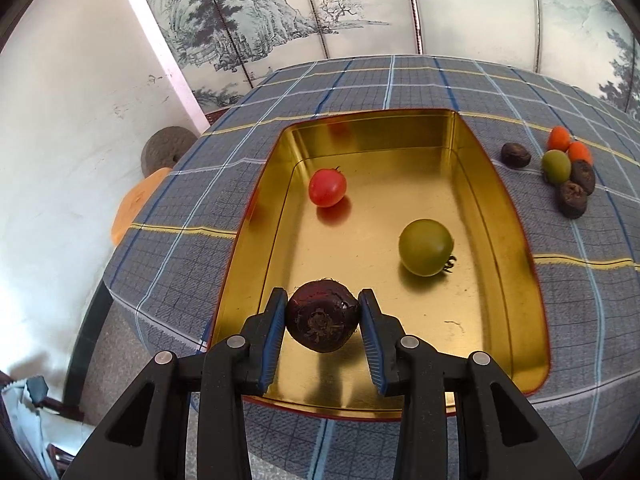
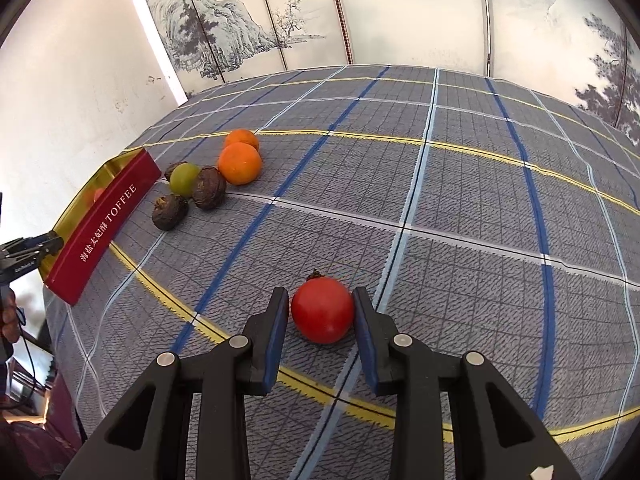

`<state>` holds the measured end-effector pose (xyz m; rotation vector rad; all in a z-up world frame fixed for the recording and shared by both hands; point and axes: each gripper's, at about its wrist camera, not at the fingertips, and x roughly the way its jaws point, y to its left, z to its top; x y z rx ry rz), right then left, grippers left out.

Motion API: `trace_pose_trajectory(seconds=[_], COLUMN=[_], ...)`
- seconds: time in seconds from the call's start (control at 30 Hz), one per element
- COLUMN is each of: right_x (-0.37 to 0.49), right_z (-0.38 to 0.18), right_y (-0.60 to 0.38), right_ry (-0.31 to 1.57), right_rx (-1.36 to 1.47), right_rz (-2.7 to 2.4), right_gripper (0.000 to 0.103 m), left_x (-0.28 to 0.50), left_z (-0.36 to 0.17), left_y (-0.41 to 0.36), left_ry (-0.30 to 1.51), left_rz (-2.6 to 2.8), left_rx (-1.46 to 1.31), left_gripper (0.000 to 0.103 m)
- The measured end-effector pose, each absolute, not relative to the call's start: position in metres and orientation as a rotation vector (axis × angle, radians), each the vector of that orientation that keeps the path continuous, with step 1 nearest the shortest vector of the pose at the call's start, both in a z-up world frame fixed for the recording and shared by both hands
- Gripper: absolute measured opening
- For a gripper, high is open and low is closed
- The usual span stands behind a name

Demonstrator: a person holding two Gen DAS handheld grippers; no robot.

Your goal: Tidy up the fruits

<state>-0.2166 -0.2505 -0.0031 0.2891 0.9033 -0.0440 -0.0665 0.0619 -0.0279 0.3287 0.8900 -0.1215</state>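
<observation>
**Dark fruit over tin, red tomato between right fingers**

Dark fruit (image 1: 322, 321) pinched between the left gripper (image 1: 323, 314) fingers, just above the near end of the gold tin (image 1: 500, 184). Inside already: red tomato (image 1: 327, 188) toward the far left, green tomato (image 1: 426, 247) at mid right. Best lowered until nearly touching the floor, then released gently, in the bare near-left patch, to avoid rolling into the green one.

Second red tomato (image 2: 322, 309) on the tabletop (image 2: 460, 184) between the right gripper (image 2: 321, 308) fingers; right pad touching, left pad just beside it, so grip probably not yet complete. Best squeezed lightly, soft skin likely.

Farther left, near the tin's red wall: two oranges (image 2: 239, 163), a green fruit (image 2: 184, 179) and dark fruits (image 2: 209, 187), clustered, still to collect.
</observation>
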Motion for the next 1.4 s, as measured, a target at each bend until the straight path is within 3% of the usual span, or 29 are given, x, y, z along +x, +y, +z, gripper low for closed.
trace_pose_trajectory(seconds=[0.8, 0.93, 1.03, 1.4], right_x=[-0.208, -0.206, -0.205, -0.185], right_z=[0.009, 0.013, 0.016, 0.053], right_y=[-0.231, -0.225, -0.221, -0.173], right_ry=[0.9, 0.899, 0.899, 0.852], right_rx=[0.284, 0.273, 0.266, 0.199], right_rz=[-0.007, 0.002, 0.01, 0.123], right_gripper=[0.031, 0.031, 0.031, 0.031], left_x=[-0.037, -0.035, -0.033, -0.045], left_z=[-0.046, -0.044, -0.039, -0.019], left_y=[0.069, 0.069, 0.069, 0.085], left_ry=[0.909, 0.887, 0.859, 0.798], left_rz=[-0.082, -0.071, -0.067, -0.089], left_rx=[0.325, 0.333, 0.331, 0.233], left_gripper=[0.038, 0.044, 0.06, 0.066])
